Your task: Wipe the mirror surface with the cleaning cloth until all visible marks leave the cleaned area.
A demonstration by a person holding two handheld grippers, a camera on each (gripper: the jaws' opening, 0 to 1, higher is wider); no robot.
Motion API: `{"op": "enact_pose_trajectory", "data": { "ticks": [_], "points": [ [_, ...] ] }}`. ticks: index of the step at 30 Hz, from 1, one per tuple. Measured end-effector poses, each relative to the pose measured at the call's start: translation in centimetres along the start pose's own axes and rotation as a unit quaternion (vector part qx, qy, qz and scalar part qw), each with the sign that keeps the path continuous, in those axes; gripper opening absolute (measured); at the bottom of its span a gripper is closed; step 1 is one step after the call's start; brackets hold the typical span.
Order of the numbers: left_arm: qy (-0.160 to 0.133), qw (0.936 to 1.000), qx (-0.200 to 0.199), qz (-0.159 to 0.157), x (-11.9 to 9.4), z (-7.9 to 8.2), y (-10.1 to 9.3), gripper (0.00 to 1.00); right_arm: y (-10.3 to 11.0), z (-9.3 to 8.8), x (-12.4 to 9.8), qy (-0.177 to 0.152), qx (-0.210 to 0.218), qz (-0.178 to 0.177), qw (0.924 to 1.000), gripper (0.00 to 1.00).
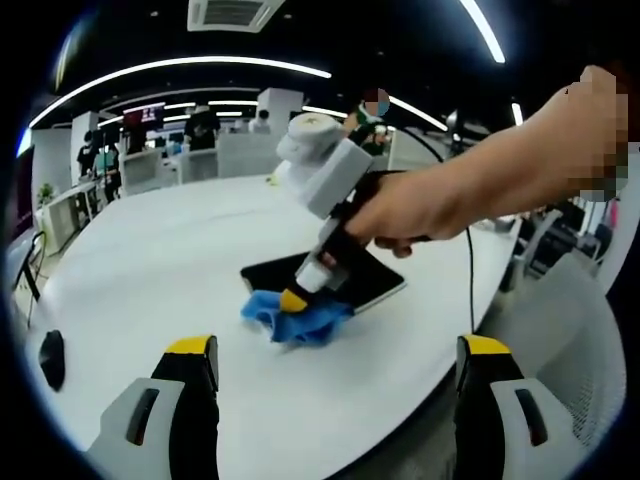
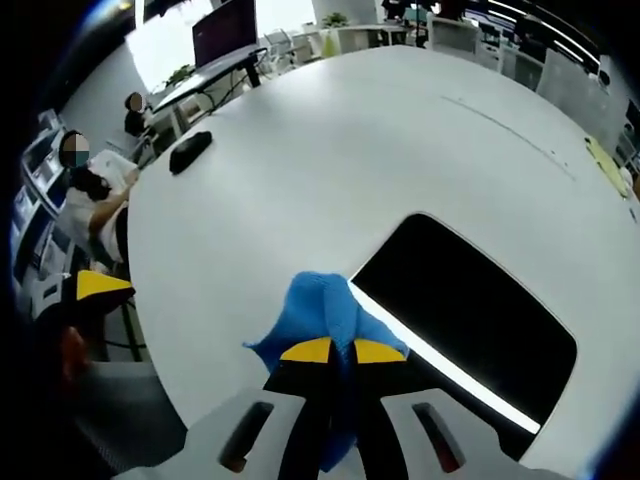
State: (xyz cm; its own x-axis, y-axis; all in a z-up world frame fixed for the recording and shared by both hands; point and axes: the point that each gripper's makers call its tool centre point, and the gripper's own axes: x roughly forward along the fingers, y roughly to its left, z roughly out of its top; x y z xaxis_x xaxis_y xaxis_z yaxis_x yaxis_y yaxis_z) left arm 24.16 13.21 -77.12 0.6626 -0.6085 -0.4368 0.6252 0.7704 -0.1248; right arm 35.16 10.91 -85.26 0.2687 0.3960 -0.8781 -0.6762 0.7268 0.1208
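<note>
Right gripper view: cloth at mirror edge

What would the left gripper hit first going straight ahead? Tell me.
Probably the blue cloth, pinched by the right gripper at the near edge of the mirror. The left gripper is open over bare table and points that way; depth is unclear, so it might pass above.
</note>
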Motion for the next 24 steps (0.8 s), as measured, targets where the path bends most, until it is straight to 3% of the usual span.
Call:
{"op": "enact_pose_trajectory", "data": {
  "ticks": [24],
  "points": [
    [-0.003, 1.0, -0.001, 0.003, 0.0, 0.1, 0.1, 0.99, -1.5, 1.2, 0.5, 0.012, -0.007, 0.005, 0.9999, 0.01]
  ]
}}
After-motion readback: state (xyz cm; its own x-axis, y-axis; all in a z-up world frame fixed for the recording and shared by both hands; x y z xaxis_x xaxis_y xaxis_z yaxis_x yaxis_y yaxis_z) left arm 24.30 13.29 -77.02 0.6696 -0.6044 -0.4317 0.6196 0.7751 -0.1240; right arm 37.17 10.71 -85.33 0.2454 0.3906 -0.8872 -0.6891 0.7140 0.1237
